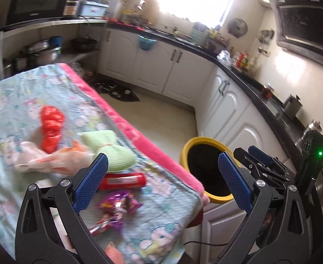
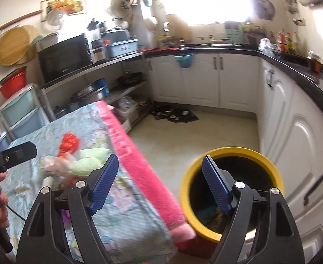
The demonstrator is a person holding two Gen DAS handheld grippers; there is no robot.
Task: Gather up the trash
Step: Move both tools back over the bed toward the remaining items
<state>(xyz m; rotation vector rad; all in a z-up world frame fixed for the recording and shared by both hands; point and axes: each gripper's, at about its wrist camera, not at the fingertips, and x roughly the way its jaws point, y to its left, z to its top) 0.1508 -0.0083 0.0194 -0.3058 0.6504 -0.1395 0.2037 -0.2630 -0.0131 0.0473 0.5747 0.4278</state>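
Observation:
A table under a light-blue patterned cloth with a pink edge (image 1: 152, 147) holds trash: a red crumpled bag (image 1: 51, 125), a pale green wrapper (image 1: 108, 147), a whitish-orange wrapper (image 1: 51, 158), a red tube (image 1: 124, 181) and a purple candy wrapper (image 1: 117, 206). A yellow bin (image 1: 188, 149) with a black liner stands beside the table's right end. My left gripper (image 1: 161, 180) is open and empty above the table's near corner. My right gripper (image 2: 161, 184) is open and empty, over the gap between the table edge and the bin (image 2: 232, 154). Some trash lies inside the bin.
White cabinets (image 2: 205, 83) under a black counter run along the back and right. A steel shelf with a microwave (image 2: 64, 59) and pots stands behind the table. A dark mat (image 2: 174, 114) lies on the tiled floor. My right gripper's body (image 1: 271, 165) shows in the left wrist view.

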